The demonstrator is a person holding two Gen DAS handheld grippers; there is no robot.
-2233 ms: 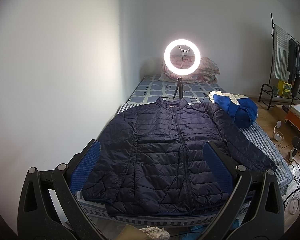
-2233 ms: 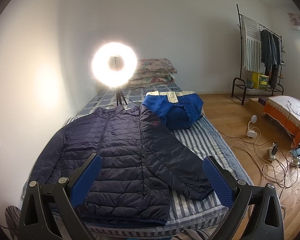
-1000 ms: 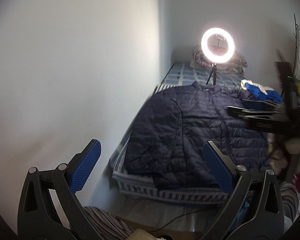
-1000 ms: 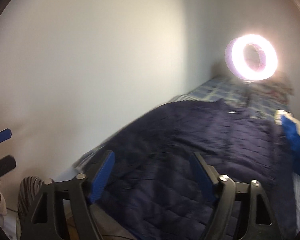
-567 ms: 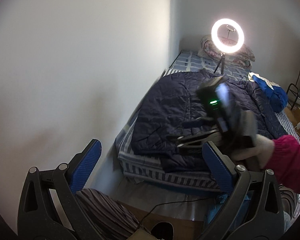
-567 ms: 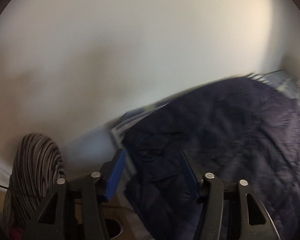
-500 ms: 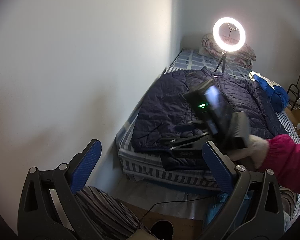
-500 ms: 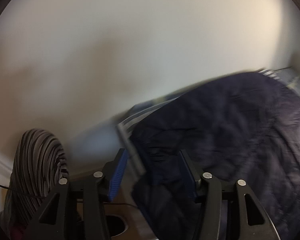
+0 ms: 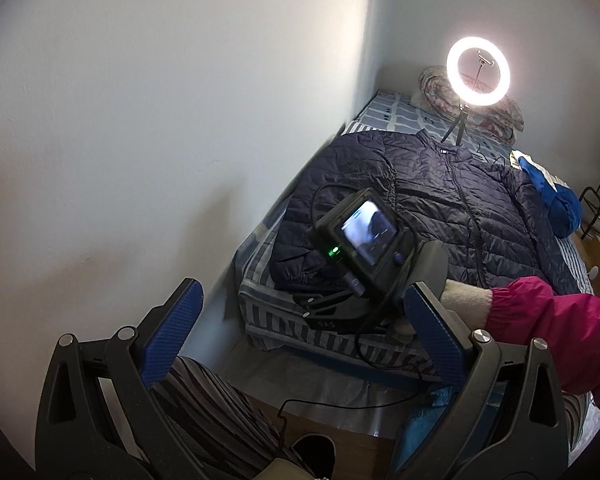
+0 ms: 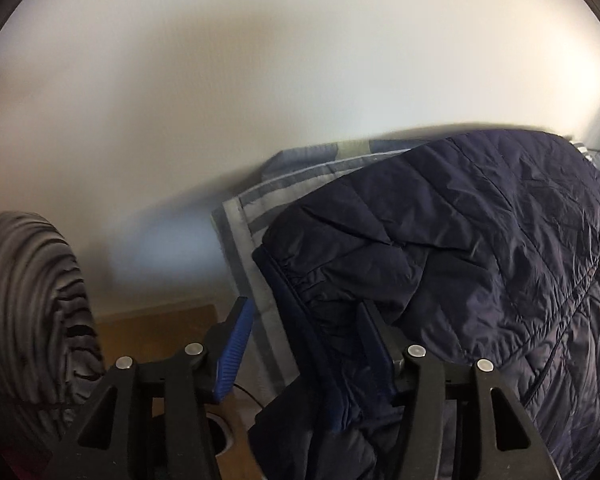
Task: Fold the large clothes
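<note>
A navy jacket (image 9: 440,208) is spread flat on the bed (image 9: 300,328), its hem at the near edge. The right gripper (image 10: 304,344) is set over the hem's corner by the wall, its jaws opening with the fabric between them. The left gripper (image 9: 300,336) is held wide open and empty, off the bed's near edge.

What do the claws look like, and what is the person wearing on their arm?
Each claw is a black frame with silver bolts and two ribbed blue pads. The right claw carries a small black box with a lit screen, a green light and black cables. The person wears a pink sleeve and a cream glove.
</note>
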